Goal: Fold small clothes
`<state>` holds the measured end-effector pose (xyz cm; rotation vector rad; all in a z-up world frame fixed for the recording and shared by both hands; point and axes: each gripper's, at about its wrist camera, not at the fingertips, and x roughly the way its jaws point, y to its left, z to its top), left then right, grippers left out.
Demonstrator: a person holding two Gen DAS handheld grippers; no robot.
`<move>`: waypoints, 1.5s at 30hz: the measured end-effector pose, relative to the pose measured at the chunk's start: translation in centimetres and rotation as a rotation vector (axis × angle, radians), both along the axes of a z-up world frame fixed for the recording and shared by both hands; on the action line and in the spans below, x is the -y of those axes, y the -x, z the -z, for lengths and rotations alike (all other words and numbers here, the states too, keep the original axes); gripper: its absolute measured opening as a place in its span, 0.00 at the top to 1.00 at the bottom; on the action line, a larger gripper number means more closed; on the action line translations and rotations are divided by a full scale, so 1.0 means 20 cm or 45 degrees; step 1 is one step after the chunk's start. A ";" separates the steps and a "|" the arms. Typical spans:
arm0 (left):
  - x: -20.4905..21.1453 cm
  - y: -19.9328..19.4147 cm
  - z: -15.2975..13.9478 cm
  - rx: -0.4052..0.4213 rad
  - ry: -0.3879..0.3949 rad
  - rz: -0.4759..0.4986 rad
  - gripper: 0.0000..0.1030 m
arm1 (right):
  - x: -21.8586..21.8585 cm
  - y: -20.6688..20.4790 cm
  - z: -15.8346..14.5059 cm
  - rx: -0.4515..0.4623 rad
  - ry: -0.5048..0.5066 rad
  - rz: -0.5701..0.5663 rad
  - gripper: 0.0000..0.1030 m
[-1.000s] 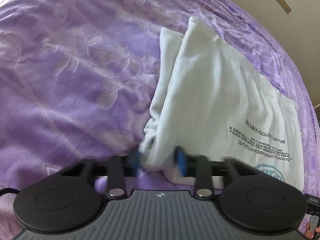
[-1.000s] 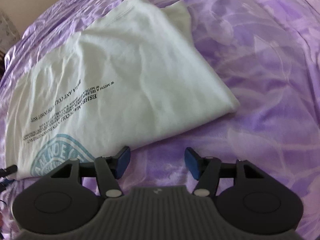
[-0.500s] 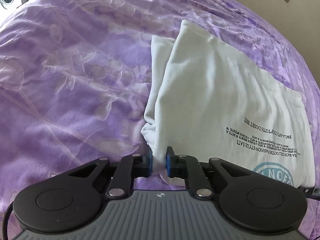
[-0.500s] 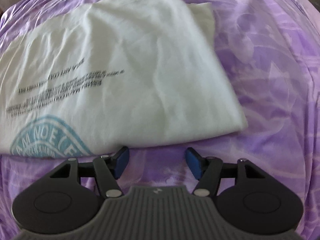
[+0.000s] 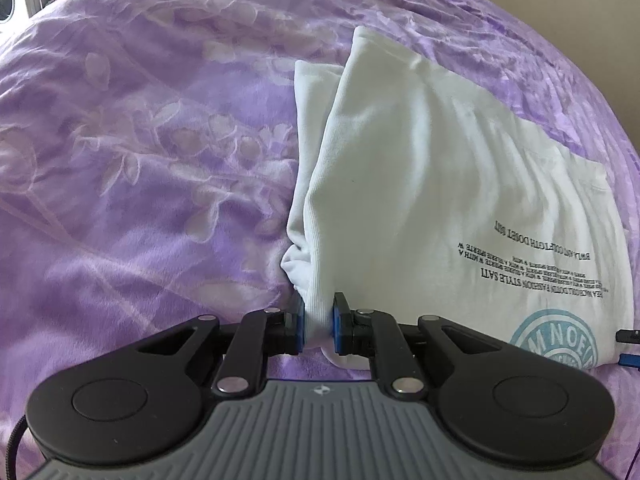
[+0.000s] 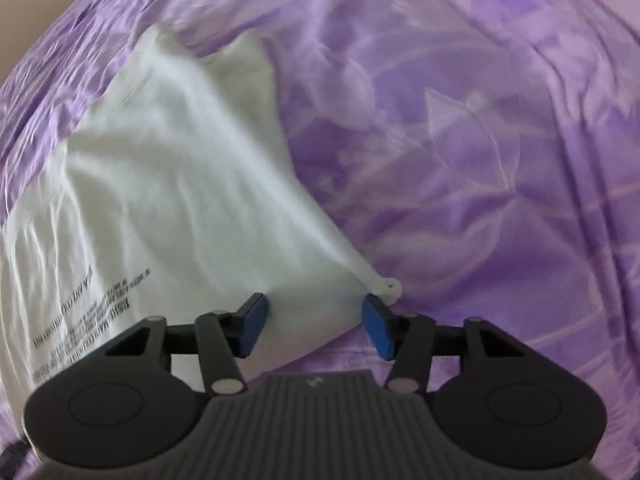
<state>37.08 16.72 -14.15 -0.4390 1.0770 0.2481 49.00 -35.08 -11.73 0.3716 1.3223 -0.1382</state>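
A white t-shirt (image 5: 440,184) with black print and a teal round logo lies partly folded on the purple floral bedspread (image 5: 140,160). My left gripper (image 5: 318,322) is shut on the shirt's near left corner, the cloth bunched between the blue pads. In the right wrist view the same t-shirt (image 6: 168,200) spreads to the left. My right gripper (image 6: 316,326) hovers over its near right corner, jaws closing; the corner's cloth lies between the blue pads, which do not press on it.
The bedspread (image 6: 480,160) stretches wide to the right of the shirt. A beige wall (image 5: 600,20) stands beyond the bed's far edge. At the right edge of the left wrist view, part of the other gripper (image 5: 628,348) shows.
My left gripper closed onto the shirt's corner and has kept its hold. My right gripper slid over to the shirt's right corner and its jaws narrowed around it.
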 end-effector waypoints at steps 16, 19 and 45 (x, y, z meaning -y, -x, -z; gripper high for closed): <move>0.01 -0.03 0.04 -0.034 -0.038 0.051 0.86 | 0.01 0.00 0.11 -0.017 -0.022 0.006 0.33; 0.01 -0.04 0.04 -0.046 -0.040 0.047 0.86 | -0.01 -0.04 0.14 0.031 -0.010 0.030 0.43; -0.23 0.33 -0.59 -0.008 -0.177 0.149 0.88 | -0.52 0.32 -0.61 0.201 0.315 -0.527 0.88</move>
